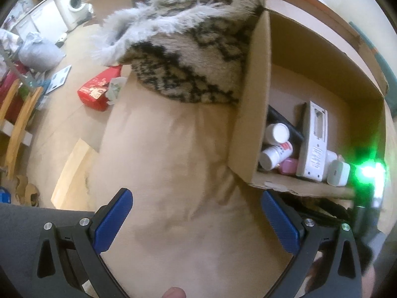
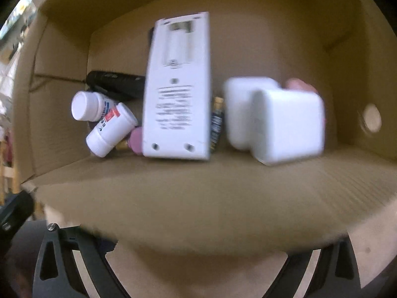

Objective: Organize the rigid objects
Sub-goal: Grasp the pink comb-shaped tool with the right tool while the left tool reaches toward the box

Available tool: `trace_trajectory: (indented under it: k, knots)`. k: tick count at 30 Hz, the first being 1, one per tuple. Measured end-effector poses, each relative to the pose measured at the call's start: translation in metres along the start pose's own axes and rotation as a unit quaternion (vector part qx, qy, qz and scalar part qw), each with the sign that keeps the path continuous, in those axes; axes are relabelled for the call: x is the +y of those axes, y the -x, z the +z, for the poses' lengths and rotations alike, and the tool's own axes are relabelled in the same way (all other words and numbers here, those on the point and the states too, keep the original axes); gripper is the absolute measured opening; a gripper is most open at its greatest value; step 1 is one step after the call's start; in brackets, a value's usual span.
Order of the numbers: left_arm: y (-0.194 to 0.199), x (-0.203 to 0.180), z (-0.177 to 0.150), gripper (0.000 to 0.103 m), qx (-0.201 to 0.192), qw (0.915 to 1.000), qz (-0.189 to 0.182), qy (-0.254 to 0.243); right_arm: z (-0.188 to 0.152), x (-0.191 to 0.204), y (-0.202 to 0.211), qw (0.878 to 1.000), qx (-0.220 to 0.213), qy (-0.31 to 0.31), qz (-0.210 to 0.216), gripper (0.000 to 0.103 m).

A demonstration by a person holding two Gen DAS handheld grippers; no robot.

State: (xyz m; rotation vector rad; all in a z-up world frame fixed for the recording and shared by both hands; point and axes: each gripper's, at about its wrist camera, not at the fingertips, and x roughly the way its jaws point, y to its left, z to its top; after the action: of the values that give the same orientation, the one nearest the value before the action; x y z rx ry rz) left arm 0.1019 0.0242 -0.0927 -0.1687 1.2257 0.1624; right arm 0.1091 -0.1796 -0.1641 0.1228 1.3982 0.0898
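A cardboard box [image 1: 250, 114] lies on a beige cushion [image 1: 173, 161] and holds several rigid objects: a white remote back-side up [image 1: 314, 144], two white pill bottles [image 1: 275, 154], a pink item [image 1: 287, 167], white plug adapters [image 1: 337, 172] and a black object. My left gripper [image 1: 197, 221] is open and empty over the cushion, left of the box. In the right wrist view the box [image 2: 198, 193] fills the frame, with the remote [image 2: 178, 92], bottles [image 2: 109, 126], a battery [image 2: 216, 124] and adapters [image 2: 285, 124]. My right gripper's fingertips are hidden behind the box's front flap.
A black-and-cream fringed cushion [image 1: 193, 49] leans against the box's left wall. On the floor to the left lie a red packet [image 1: 95, 92], a scale [image 1: 58, 78], a grey bag [image 1: 39, 52] and wooden furniture [image 1: 17, 129]. A washing machine [image 1: 74, 2] stands far back.
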Motion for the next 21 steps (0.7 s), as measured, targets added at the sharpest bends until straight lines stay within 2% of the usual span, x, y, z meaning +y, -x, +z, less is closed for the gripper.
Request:
trace_trajectory:
  k: [3,5,11,14,18,21]
  knots:
    - [-0.001,0.003,0.001,0.103,0.005,0.9999,-0.005,0.012,0.006,0.015,-0.014,0.999,0.008,0.012,-0.046,0.103]
    - [0.001,0.002,0.002,0.103,0.003,0.9999,-0.005,0.011,0.010,0.020,-0.016,0.998,0.003,0.017,-0.056,0.103]
    - [0.002,-0.004,0.000,0.103,0.004,0.9999,-0.010,0.000,0.008,0.015,-0.011,0.998,-0.003,0.034,-0.045,0.101]
    - [0.001,-0.006,-0.002,0.103,0.005,0.9999,-0.006,-0.008,0.005,0.005,-0.003,0.999,0.001,0.033,-0.024,0.099]
    - [-0.001,-0.008,-0.004,0.103,0.007,0.9998,-0.005,-0.016,-0.004,-0.013,0.022,0.999,-0.005,0.038,-0.005,0.098]
    - [-0.003,-0.013,-0.007,0.103,0.008,0.9996,-0.004,-0.027,-0.012,-0.039,0.042,1.000,-0.005,0.014,0.019,0.098]
